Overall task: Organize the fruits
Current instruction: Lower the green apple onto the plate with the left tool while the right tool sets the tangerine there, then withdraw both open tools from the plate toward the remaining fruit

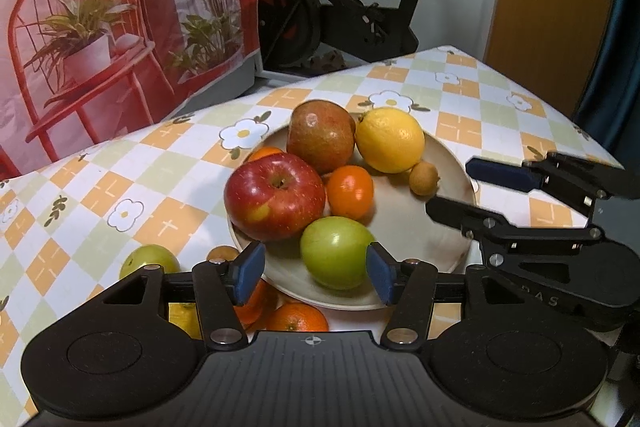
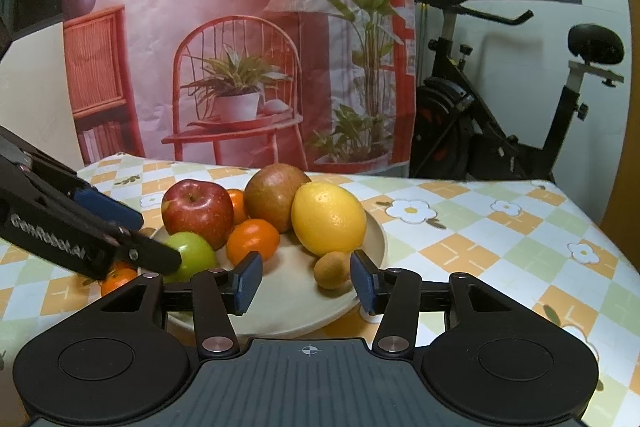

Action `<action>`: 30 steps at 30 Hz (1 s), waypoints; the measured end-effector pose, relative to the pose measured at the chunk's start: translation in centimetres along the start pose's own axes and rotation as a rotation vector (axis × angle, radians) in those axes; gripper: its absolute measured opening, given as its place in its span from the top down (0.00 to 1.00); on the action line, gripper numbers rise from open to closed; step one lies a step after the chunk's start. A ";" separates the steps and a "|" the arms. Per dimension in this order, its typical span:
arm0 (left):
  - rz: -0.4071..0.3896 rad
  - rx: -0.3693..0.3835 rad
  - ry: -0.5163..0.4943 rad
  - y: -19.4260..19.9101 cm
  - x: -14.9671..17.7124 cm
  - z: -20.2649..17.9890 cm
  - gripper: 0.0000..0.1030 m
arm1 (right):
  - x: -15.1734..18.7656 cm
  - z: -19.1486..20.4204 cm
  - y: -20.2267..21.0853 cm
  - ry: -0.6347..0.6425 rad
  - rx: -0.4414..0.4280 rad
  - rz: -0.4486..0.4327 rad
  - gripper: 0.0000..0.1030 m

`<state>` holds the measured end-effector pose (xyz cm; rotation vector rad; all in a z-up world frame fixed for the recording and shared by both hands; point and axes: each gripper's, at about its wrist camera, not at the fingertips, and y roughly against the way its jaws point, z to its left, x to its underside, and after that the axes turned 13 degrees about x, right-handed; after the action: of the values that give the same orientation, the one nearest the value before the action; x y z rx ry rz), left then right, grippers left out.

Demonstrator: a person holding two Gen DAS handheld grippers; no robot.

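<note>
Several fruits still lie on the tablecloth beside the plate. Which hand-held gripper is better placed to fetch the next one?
Left, probably. The left hand-held gripper is open, and the loose green fruit and oranges lie right beside and beneath it. The right hand-held gripper sits across the plate, near the small brown fruit.

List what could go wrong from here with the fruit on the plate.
1. The green fruit sits by the plate's near rim, between the left gripper's open pads; a nudge could roll it off.
2. The small brown fruit lies loose beside the right gripper and may get knocked.
3. The lemon and apple are crowded together; adding the oranges still on the table could shift the pile.
</note>
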<state>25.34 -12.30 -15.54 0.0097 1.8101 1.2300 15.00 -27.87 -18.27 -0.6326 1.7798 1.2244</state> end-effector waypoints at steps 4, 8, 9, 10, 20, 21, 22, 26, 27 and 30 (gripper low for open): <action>-0.034 0.003 0.017 1.2 -0.2 0.4 0.43 | 0.0 -0.1 0.2 -0.009 -0.007 -0.010 0.54; -0.073 0.002 0.032 3.0 -0.5 1.3 0.43 | 0.0 -0.2 0.2 -0.012 -0.012 -0.013 0.53; -0.082 -0.002 0.038 3.4 -0.6 1.6 0.43 | 0.0 -0.2 0.2 -0.014 -0.012 -0.013 0.53; -0.089 -0.009 0.045 3.9 -0.7 2.1 0.43 | 0.0 -0.3 0.2 -0.015 -0.013 -0.014 0.53; -0.125 -0.089 0.117 7.2 -0.2 6.4 0.43 | 0.0 -0.4 0.0 -0.036 -0.011 -0.004 0.53; -0.127 -0.094 0.122 7.4 0.0 6.8 0.43 | 0.0 -0.4 -0.1 -0.036 -0.010 -0.002 0.53; -0.128 -0.098 0.129 7.6 0.2 7.1 0.43 | 0.0 -0.4 -0.1 -0.034 -0.009 0.000 0.53; -0.137 -0.108 0.166 7.7 1.0 8.4 0.43 | 0.0 -0.3 -0.2 -0.032 0.002 0.006 0.53; -0.142 -0.100 0.178 7.6 1.2 8.7 0.43 | 0.0 -0.3 -0.2 -0.032 0.004 0.007 0.53; -0.147 -0.082 0.196 7.3 1.9 9.1 0.43 | 0.0 -0.3 -0.3 -0.035 0.003 0.016 0.53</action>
<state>27.08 -1.13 -12.13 -0.2950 1.8889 1.2340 15.09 -28.21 -18.35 -0.5935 1.7606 1.2359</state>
